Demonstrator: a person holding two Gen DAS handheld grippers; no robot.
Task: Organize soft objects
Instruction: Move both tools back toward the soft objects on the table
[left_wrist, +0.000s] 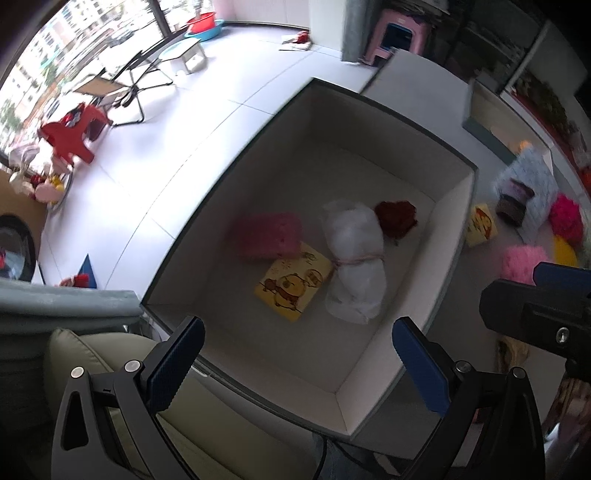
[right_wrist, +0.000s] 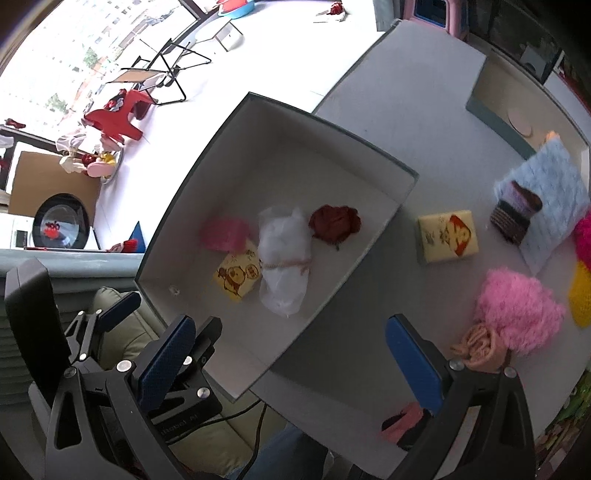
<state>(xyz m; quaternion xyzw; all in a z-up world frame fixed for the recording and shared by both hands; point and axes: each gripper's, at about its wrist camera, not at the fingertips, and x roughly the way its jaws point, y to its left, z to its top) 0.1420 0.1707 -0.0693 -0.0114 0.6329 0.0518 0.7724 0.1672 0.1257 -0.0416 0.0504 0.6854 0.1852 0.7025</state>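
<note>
L gripper (left_wrist: 297, 358) hangs over the near-left corner of the box (left_wrist: 229, 162), jaws spread wide, nothing between the blue pads (left_wrist: 173, 365). Everything soft in the box sits ahead of the fingertips, none touching them.

Inside the box, left to right: pink block (left_wrist: 269, 236) flat on the floor; yellow cartoon pack (left_wrist: 291, 282) just beside it, its corner tucked against the block's near edge; white bagged bundle (left_wrist: 354, 258) tied round the middle w/ a pink string, touching the yellow pack's right side; dark red clump (left_wrist: 397, 218) at the bundle's far end, up near the right wall. From the L wrist cam the yellow pack and the bundle line up roughly between the two fingers, but well down on the box floor.

R gripper (right_wrist: 290, 352) also wide open, empty. Its left finger hovers over the box's near corner, right finger over the grey table (right_wrist: 406, 110) outside the box. L gripper visible at lower left of that view, just beside it.

On the table, right of the box: second yellow pack (right_wrist: 447, 236) near the box wall; striped dark roll (right_wrist: 515, 214) lying on a pale blue cloth (right_wrist: 554, 192); fluffy pink ball (right_wrist: 517, 310) to the right of the R gripper's right finger, apart from it; peach rolled cloth (right_wrist: 480, 349) touching the ball, right by that finger's knuckle. Hot-pink fluff (right_wrist: 583, 236) and a yellow piece (right_wrist: 581, 295) at the far right edge, cut off. A small pink-and-dark item (right_wrist: 402, 424) sits under the right finger; can't tell what it is.
</note>
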